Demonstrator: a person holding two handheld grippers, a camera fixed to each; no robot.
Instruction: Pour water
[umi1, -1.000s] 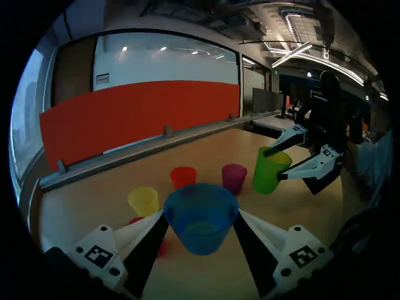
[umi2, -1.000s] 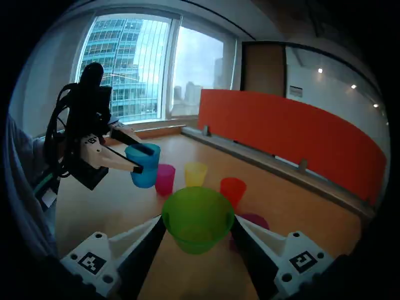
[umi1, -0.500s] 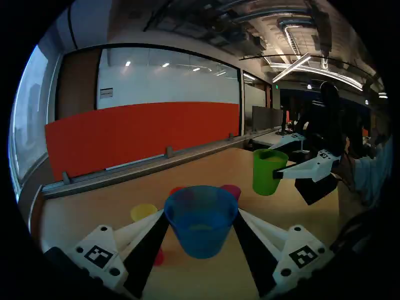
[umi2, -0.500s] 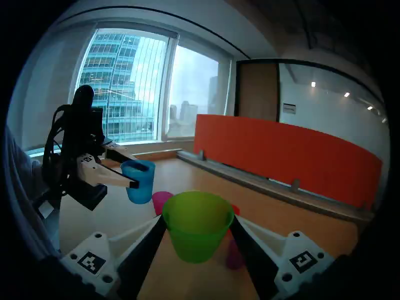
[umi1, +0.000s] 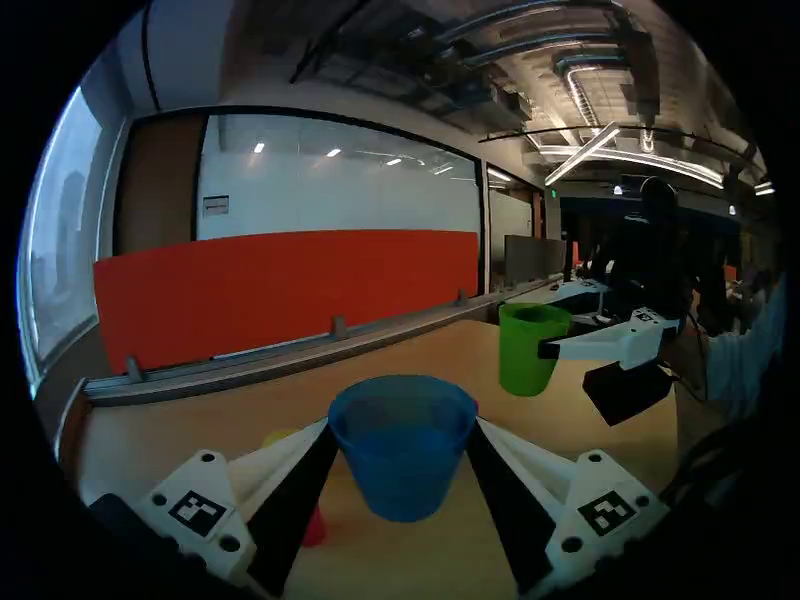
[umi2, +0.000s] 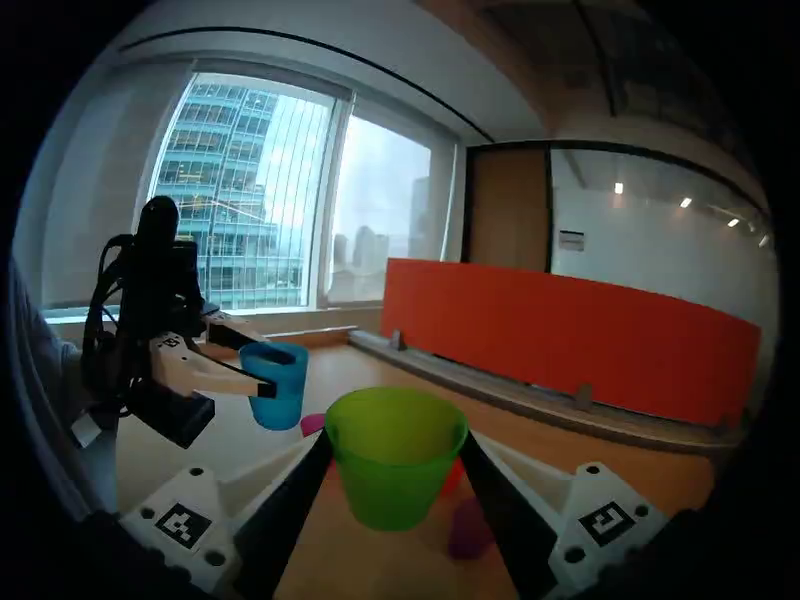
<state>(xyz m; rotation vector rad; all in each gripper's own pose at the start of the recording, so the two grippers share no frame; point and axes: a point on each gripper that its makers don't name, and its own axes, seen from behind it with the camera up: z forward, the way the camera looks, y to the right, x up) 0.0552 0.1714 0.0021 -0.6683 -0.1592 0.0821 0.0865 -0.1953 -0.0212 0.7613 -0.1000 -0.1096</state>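
In the left gripper view, my left gripper (umi1: 402, 462) is shut on a blue cup (umi1: 402, 445), held upright above the wooden table (umi1: 560, 390). Farther off at the right, the right gripper (umi1: 560, 325) holds a green cup (umi1: 527, 347) upright. In the right gripper view, my right gripper (umi2: 396, 478) is shut on the green cup (umi2: 396, 455), and the left gripper (umi2: 240, 365) with the blue cup (umi2: 276, 384) hangs at the left. Both cups are lifted off the table.
Small cups stand on the table below: yellow (umi1: 278, 438) and red (umi1: 314, 525) in the left gripper view, pink (umi2: 314, 424) and purple (umi2: 468, 527) in the right gripper view. An orange partition (umi1: 290, 285) borders the table's far side. Windows (umi2: 240, 220) lie beyond. A sleeve (umi2: 45, 400) is at the left.
Both grippers have risen with their cups, so the cups on the table have sunk low in both views and are partly hidden behind the held cups.
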